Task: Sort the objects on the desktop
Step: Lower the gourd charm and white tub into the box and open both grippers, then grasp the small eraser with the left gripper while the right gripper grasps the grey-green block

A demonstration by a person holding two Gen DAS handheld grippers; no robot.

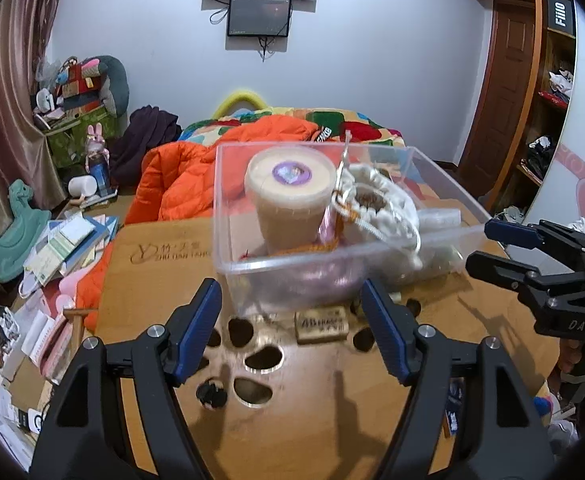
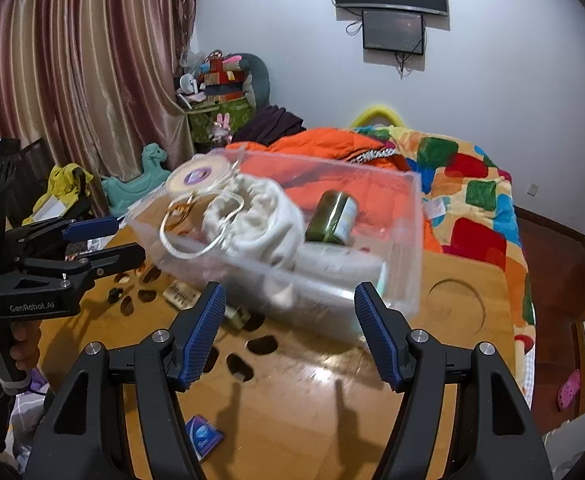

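A clear plastic box stands on the bamboo table. It holds a round beige tub with a purple sticker, a white drawstring pouch and a green jar. The box also shows in the right wrist view. A small wooden stamp block lies on the table just in front of the box. My left gripper is open and empty, just short of the box's near wall. My right gripper is open and empty, close to the box's other side.
The table has several cut-out holes near my left gripper. A small blue card lies at the near table edge. An orange jacket and a colourful quilt cover the bed behind. Books and papers pile up at the left.
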